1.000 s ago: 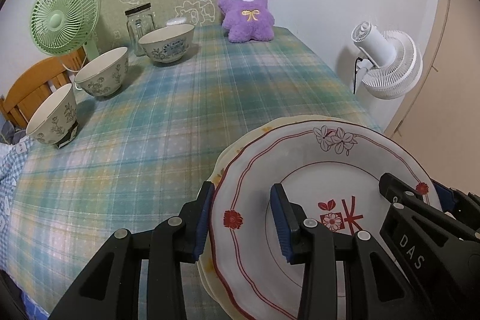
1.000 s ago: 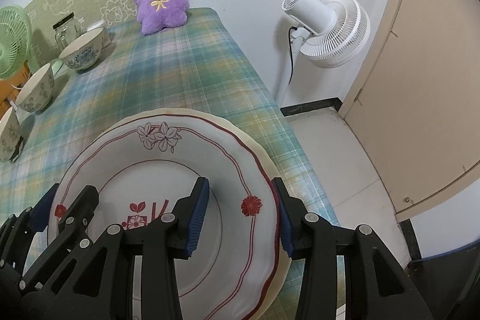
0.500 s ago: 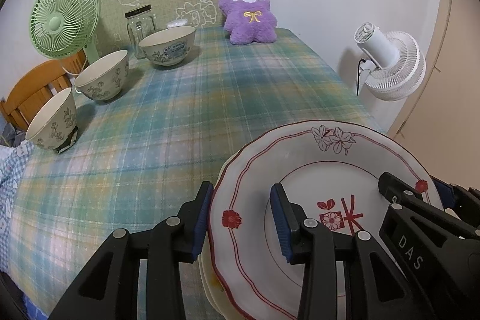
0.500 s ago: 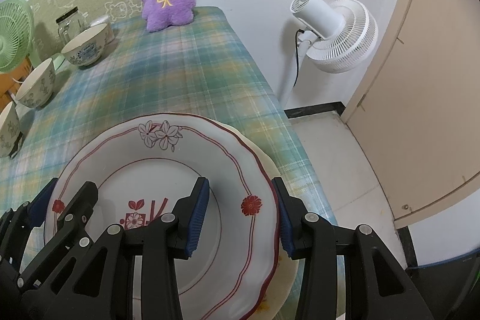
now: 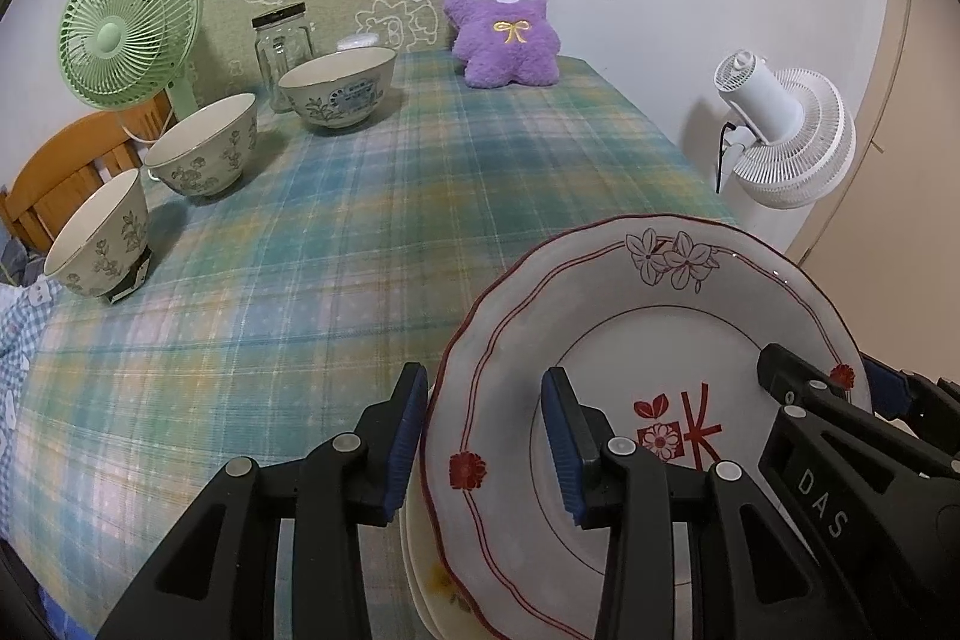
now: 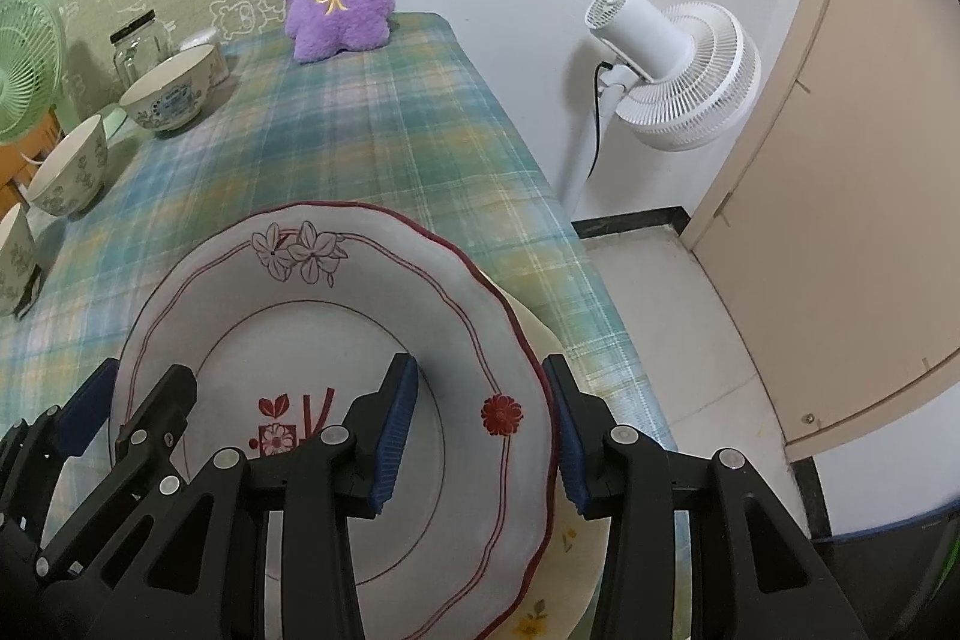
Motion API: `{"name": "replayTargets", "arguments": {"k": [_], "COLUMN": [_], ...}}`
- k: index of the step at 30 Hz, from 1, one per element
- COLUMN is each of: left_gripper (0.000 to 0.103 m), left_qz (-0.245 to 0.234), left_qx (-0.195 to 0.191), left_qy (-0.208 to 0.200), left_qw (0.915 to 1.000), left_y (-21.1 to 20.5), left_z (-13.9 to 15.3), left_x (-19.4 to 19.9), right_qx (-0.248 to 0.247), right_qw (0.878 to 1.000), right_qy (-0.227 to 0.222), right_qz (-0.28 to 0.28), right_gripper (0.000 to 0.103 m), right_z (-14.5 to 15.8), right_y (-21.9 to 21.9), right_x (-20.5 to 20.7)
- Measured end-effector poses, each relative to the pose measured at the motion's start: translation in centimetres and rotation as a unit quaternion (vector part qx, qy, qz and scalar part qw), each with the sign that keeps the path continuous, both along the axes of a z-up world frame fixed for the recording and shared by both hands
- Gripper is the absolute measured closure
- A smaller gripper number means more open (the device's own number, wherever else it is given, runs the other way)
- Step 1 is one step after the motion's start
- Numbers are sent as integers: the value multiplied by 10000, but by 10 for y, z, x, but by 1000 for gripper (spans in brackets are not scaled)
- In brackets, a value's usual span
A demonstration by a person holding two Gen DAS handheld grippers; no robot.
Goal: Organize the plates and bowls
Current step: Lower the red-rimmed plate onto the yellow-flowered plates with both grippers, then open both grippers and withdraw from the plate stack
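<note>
A white plate with red trim and flower prints (image 5: 660,328) (image 6: 312,328) lies on top of a cream plate (image 5: 420,550) (image 6: 564,568), over the near right part of the plaid table (image 5: 360,232). My left gripper (image 5: 483,439) is shut on the stack's left rim, one pad inside the top plate and one outside. My right gripper (image 6: 480,430) grips the right rim the same way. Three floral bowls stand apart along the table's left side: a far one (image 5: 339,88), a middle one (image 5: 204,151) and a near one (image 5: 99,235).
A green fan (image 5: 129,34), a glass jar (image 5: 282,40) and a purple plush (image 5: 504,31) stand at the table's far end. A wooden chair (image 5: 60,172) is at the left. A white floor fan (image 6: 672,70) and a beige door (image 6: 840,220) are beyond the table's right edge.
Both grippers keep their hold on the plates. The stack has shifted slightly up and towards me, and more of the cream plate shows below the top plate.
</note>
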State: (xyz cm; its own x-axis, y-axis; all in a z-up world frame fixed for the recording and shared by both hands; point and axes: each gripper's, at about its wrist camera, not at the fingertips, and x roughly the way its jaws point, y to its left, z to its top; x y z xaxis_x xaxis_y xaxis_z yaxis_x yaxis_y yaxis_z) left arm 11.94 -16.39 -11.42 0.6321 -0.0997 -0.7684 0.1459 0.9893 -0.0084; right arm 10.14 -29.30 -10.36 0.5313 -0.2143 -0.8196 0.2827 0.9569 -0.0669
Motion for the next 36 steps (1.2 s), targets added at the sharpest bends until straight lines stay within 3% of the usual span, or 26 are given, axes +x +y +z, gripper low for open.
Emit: {"name": "replayTargets", "arguments": {"k": [12, 20, 24, 26, 31, 36], "left_gripper": [58, 41, 38, 36, 31, 29], "left_qz": [-95, -179, -240, -241, -205, -179], "left_qx": [83, 2, -22, -59, -111, -210], "left_qy": [-2, 137, 210, 229, 108, -4], "left_qw": [9999, 9997, 9995, 9994, 9997, 9996], "left_y": [-2, -2, -2, 1, 13, 25], "left_z": [0, -1, 0, 3, 24, 52], "left_x": [-4, -8, -11, -13, -17, -18], "right_qx": [-83, -12, 128, 222, 207, 316], "right_qw": [9999, 9997, 9996, 9994, 9997, 9993], "right_qy": [120, 199, 251, 247, 83, -106], "right_qz": [-64, -103, -49, -24, 39, 151], "right_gripper": [57, 56, 56, 54, 38, 36], "right_z": [-1, 1, 3, 6, 26, 55], "right_y": [0, -2, -5, -6, -3, 3], "right_x": [-5, -10, -11, -12, -19, -20]}}
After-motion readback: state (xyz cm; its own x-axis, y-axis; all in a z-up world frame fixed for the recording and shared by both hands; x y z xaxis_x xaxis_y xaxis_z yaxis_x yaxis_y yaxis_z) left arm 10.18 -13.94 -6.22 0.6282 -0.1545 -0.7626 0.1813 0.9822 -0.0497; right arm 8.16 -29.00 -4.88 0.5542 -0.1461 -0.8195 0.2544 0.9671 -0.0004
